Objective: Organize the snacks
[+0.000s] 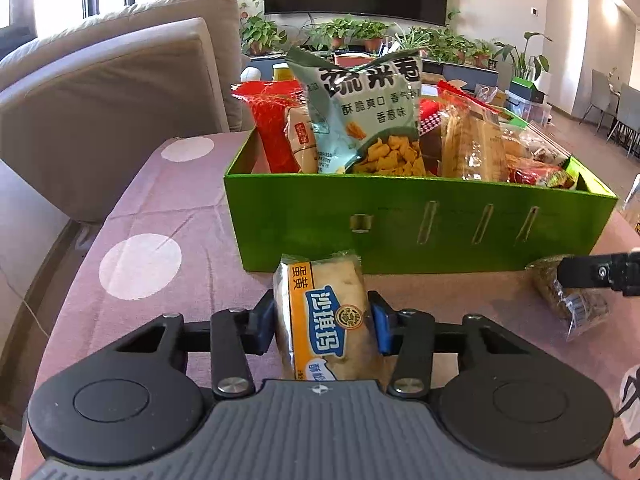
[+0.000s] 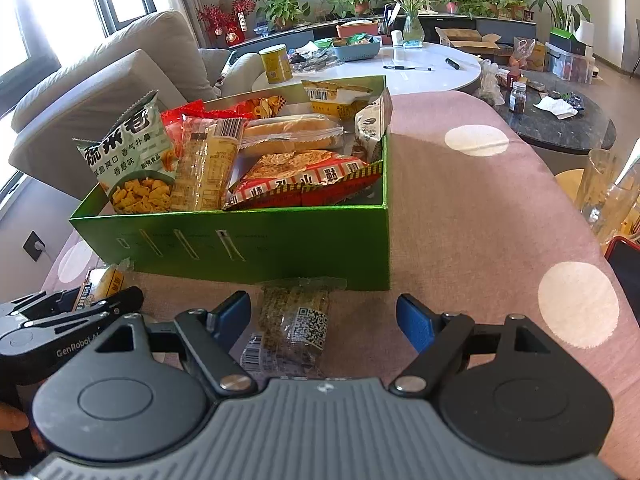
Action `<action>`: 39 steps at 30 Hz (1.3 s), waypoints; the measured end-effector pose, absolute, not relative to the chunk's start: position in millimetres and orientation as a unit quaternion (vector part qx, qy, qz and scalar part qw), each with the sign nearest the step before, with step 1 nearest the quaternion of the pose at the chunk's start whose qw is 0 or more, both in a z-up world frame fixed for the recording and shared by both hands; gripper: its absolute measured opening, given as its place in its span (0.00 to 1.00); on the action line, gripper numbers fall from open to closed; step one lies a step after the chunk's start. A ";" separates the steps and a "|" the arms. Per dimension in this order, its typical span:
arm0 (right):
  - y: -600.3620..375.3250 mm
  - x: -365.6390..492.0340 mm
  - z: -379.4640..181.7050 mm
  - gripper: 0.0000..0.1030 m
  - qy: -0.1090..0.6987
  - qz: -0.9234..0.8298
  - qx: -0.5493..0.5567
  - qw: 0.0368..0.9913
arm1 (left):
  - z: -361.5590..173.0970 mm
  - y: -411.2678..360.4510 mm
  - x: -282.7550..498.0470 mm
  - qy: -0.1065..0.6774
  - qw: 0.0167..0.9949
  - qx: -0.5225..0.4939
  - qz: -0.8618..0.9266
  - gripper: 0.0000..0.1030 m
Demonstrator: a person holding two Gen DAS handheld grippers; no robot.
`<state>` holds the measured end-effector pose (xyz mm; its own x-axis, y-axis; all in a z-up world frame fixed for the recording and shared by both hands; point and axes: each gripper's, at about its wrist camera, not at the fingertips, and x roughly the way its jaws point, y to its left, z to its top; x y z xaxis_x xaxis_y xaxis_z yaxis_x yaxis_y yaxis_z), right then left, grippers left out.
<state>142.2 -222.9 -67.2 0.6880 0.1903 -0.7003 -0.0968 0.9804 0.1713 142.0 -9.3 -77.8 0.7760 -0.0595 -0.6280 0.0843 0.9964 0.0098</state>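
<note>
A green box (image 1: 400,220) packed with snack bags stands on the pink table; it also fills the middle of the right wrist view, green box (image 2: 256,248). In front of it lies a yellow-and-blue pastry packet (image 1: 324,316), and my left gripper (image 1: 322,322) is shut on it, both blue pads pressing its sides. A clear packet of greenish snack (image 2: 294,320) lies before the box, between the spread fingers of my right gripper (image 2: 324,316), which is open and not touching it. That packet (image 1: 572,300) shows at the right of the left wrist view, under a right fingertip (image 1: 580,272).
A grey sofa (image 1: 112,92) stands left of the table. A white round table (image 2: 420,66) with clutter and a dark side table (image 2: 560,120) lie beyond. Clear packaging (image 2: 608,196) and a red-edged object (image 2: 626,260) sit at the right edge. The cloth (image 2: 480,208) right of the box is bare.
</note>
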 end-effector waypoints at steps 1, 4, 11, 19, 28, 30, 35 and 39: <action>-223.0 142.1 -67.4 0.68 0.387 0.078 0.061 0.917 | -77.5 -10.4 141.0 0.332 0.942 0.020 -0.038 0.41; -223.0 143.5 -68.9 0.68 0.391 0.078 0.060 0.915 | -77.1 -10.4 137.7 0.333 0.942 0.018 -0.035 0.41; -217.0 144.8 -70.0 0.69 0.396 0.096 0.060 0.911 | -74.7 -4.1 128.9 0.333 0.943 0.001 -0.025 0.40; -201.6 144.0 -75.5 0.69 0.401 0.092 0.028 0.911 | -68.7 1.5 123.2 0.327 0.945 -0.005 -0.027 0.39; -200.1 143.6 -80.5 0.69 0.395 0.074 -0.003 0.916 | -64.2 -4.4 117.4 0.319 0.947 -0.001 -0.041 0.39; -195.9 142.1 -79.7 0.69 0.392 0.076 -0.019 0.917 | -62.7 -3.6 117.3 0.317 0.947 -0.008 -0.046 0.39; -193.3 138.2 -77.3 0.68 0.390 0.088 -0.018 0.916 | -56.3 -0.3 114.2 0.307 0.951 -0.010 -0.044 0.39; -197.7 135.4 -76.3 0.68 0.389 0.089 -0.005 0.917 | -49.5 -3.4 110.0 0.297 0.954 -0.009 -0.050 0.39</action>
<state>135.4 -197.7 -76.3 0.6810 0.1584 -0.7150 -0.1665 0.9842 0.0594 110.0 -3.4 -49.5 0.8188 -0.1002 -0.5653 0.0892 0.9949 -0.0472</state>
